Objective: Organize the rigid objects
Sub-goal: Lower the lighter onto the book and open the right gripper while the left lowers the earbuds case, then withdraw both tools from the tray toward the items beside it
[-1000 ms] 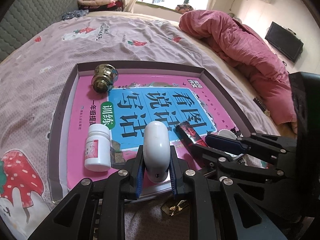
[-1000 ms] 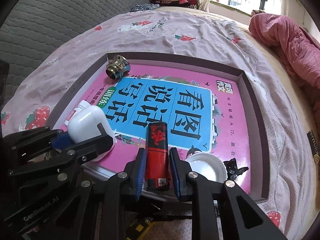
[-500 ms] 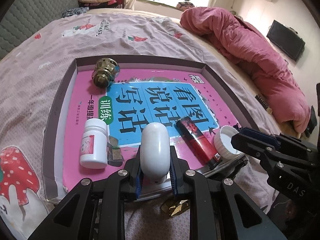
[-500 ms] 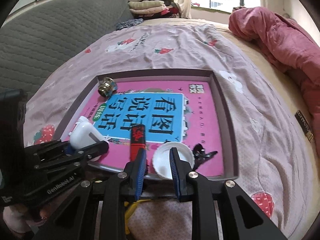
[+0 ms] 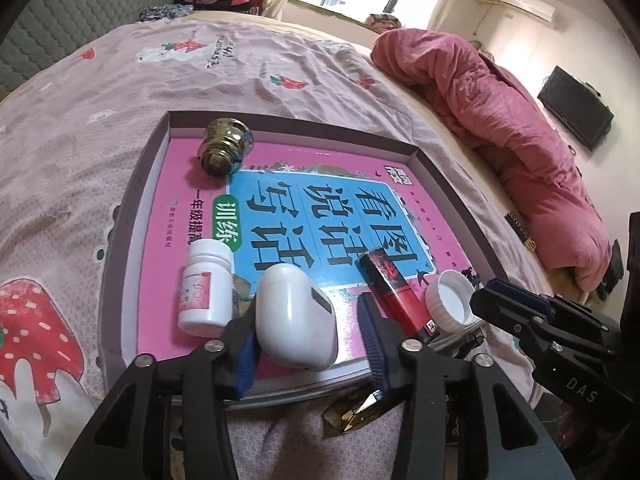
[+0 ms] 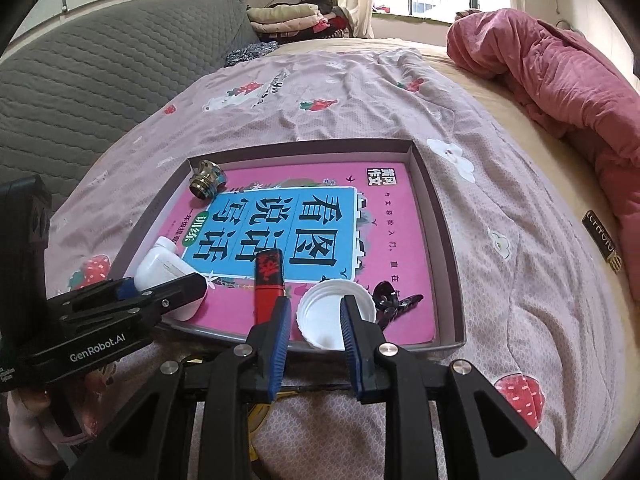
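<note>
Pink strawberry-print bedding (image 6: 360, 92) fills both views, with a shallow box (image 6: 448, 248) holding a pink book at frame centre. At the lower centre of the left view, the left gripper (image 5: 310, 344) has just been opening, its jaws now apart around a white case (image 5: 294, 316) lying on the book. In the right view's lower centre, the right gripper (image 6: 314, 330) stands unclenched, a white cap (image 6: 332, 314) loose between its fingers, a red tube (image 6: 270, 280) just left.
</note>
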A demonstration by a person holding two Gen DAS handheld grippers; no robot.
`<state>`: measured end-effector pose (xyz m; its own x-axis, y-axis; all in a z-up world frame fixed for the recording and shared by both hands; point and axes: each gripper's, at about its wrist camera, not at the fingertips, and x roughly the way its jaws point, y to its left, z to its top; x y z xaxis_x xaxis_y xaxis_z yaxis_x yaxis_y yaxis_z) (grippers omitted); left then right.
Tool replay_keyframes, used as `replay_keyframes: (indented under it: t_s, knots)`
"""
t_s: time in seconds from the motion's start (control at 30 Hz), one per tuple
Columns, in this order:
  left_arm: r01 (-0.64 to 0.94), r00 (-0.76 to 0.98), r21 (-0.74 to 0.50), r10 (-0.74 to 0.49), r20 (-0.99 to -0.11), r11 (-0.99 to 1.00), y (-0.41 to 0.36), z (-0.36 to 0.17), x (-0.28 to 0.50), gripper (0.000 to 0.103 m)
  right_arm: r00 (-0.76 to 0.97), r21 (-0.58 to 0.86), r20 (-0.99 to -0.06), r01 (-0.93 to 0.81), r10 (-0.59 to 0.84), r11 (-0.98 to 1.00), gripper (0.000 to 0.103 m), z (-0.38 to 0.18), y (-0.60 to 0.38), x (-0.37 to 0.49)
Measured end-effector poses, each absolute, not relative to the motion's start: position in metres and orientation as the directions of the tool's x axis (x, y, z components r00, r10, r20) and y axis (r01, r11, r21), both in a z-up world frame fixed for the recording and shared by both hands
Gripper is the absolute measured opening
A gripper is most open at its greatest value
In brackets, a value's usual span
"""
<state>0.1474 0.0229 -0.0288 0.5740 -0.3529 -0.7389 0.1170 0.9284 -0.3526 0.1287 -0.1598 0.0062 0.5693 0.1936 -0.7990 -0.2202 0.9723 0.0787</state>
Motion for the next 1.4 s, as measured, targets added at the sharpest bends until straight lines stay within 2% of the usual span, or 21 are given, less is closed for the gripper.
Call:
replay_keyframes:
  t_s: [0.43,0.6,0.97,1.1,1.4]
  knots:
    - [0.104,0.610,-0.325,-0.319,-0.726,0.940,0.031,-0.017,0.143,0.051,0.581,0.077,-0.790,-0.219,0.193,0.973,0.026,0.012,-0.160,0.126]
    - [0.103,0.630,-0.315,-0.307,-0.714,0.943,0.035,-0.010,0.139,0.052,0.590,0.070,-0.785,-0.216,0.187,0.974,0.033,0.015,-0.160,0.125]
    - [0.101,0.656,-0.303,-0.292,-0.696,0.948,0.037,-0.001,0.132,0.054,0.601,0.064,-0.779,-0.207,0.178,0.976,0.034,0.018,-0.161,0.122]
    - [0.104,0.666,-0.295,-0.287,-0.688,0.950,0.039,0.002,0.129,0.060,0.602,0.066,-0.778,-0.207,0.180,0.976,0.035,0.020,-0.162,0.121]
    - [0.128,0.695,-0.265,-0.277,-0.663,0.956,0.036,0.011,0.115,0.061,0.610,0.074,-0.769,-0.214,0.192,0.974,0.039,0.027,-0.163,0.115]
